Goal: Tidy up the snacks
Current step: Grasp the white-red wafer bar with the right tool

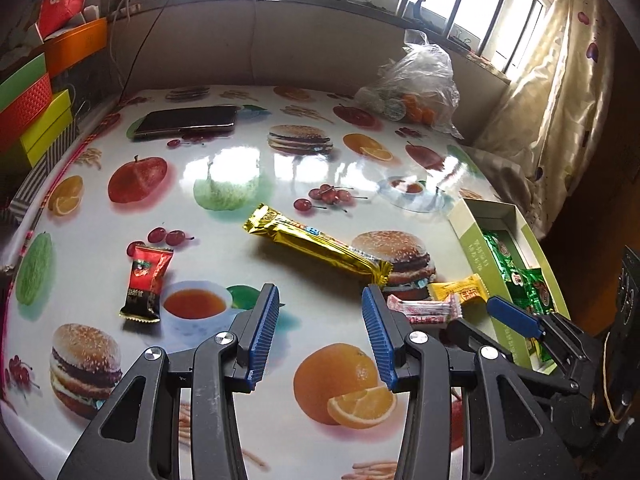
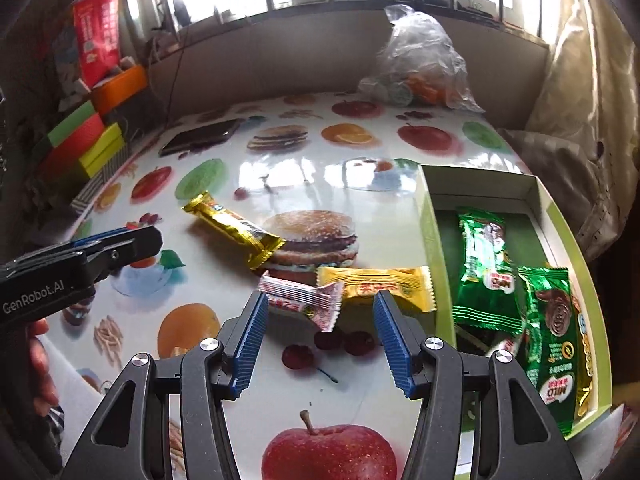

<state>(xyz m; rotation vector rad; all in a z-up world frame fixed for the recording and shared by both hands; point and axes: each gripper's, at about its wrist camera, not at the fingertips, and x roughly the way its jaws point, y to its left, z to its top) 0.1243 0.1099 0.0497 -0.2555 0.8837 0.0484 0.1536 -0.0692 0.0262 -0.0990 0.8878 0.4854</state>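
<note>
Snacks split between desk and box: two green Milo packets already lie in the open green-sided box at the desk's right edge, overlapping each other, with something yellow partly hidden under the nearer one. Outside the box: a yellow wrapped snack just beside the box wall, a pink-and-white wrapped candy touching its left end, a long gold bar lying diagonally farther back, and a red-and-black sachet well apart on the left. Right tool is spread wide and empty, hovering low with the pink candy and the yellow snack's near edge ahead of its tips. Left tool is likewise spread and empty, above bare desk between the sachet and the gold bar (neither wrapper is inside its gap). Judged progress: part-way, four pieces left out. Risks from here: the candy and yellow snack touch, so closing on one may drag or pinch the other; flat, slick wrappers on a glossy oilcloth may slide away from the pads rather than lift; the two tools sit near each other at the right, so a reach by both could collide. Background: phone, plastic bag of fruit, stacked coloured boxes by the window.
</note>
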